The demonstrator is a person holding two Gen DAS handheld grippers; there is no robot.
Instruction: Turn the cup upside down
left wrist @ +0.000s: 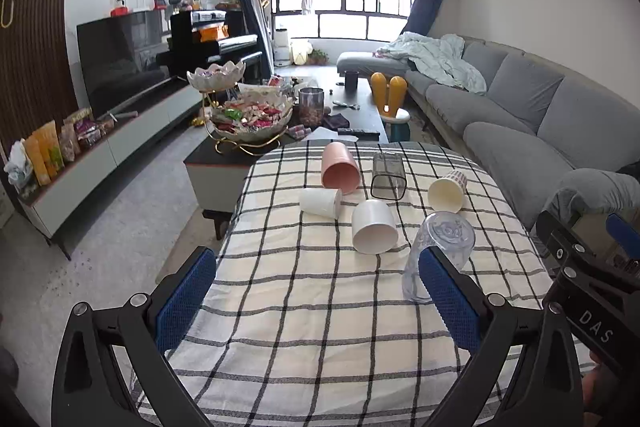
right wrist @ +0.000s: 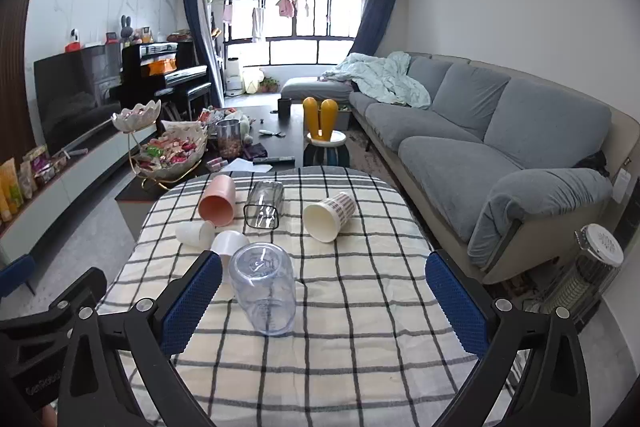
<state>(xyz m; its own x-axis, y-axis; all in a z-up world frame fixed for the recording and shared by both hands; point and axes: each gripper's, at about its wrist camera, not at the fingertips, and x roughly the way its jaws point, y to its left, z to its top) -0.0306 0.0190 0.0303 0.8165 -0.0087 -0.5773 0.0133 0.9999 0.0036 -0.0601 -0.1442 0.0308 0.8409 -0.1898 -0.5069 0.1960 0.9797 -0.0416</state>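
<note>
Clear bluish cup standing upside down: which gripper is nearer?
Right, by a small margin. The right gripper has the clear bluish cup just inside its left finger; from the left gripper it stands past the right finger. Both open, neither touching.

Two wrist cameras looking down the room
Both are hovering low over the checked table (left wrist: pixel 320 307), sharing cups (right wrist: pixel 264 291) and sofa (right wrist: pixel 460 131).
</note>
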